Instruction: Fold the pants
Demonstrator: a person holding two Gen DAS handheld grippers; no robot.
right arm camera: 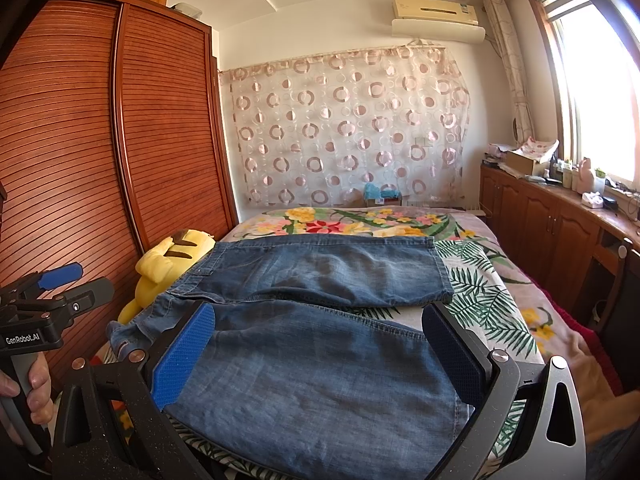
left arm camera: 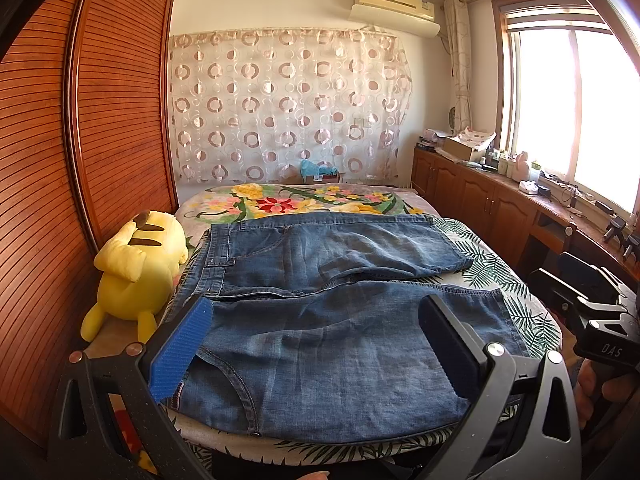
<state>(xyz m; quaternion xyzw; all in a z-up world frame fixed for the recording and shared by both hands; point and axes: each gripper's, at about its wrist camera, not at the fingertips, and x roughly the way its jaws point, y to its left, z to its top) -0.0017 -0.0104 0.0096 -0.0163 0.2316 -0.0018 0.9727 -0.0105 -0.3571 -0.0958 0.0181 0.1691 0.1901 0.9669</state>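
Both grippers, left gripper (left arm camera: 316, 344) and right gripper (right arm camera: 320, 344), hover with fingers spread wide over the near leg of the pants (left arm camera: 328, 280), which lie left-to-right on the bed (left arm camera: 520, 312).

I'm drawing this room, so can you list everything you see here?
jeans: one, blue, spread flat on the bed
bed: one, floral and leaf print cover, middle of room
plush toy: one, yellow, bed's left edge by the wardrobe
wardrobe: one, reddish-brown slatted, left wall
curtain: one, sheer with circles, back wall
air conditioner: one, cream, high on back wall
cabinets: a row, brown, cluttered top, under the window
window: one, bright, right
left tongs: open over jeans
right tongs: open over jeans
hand: one, holding the left handle
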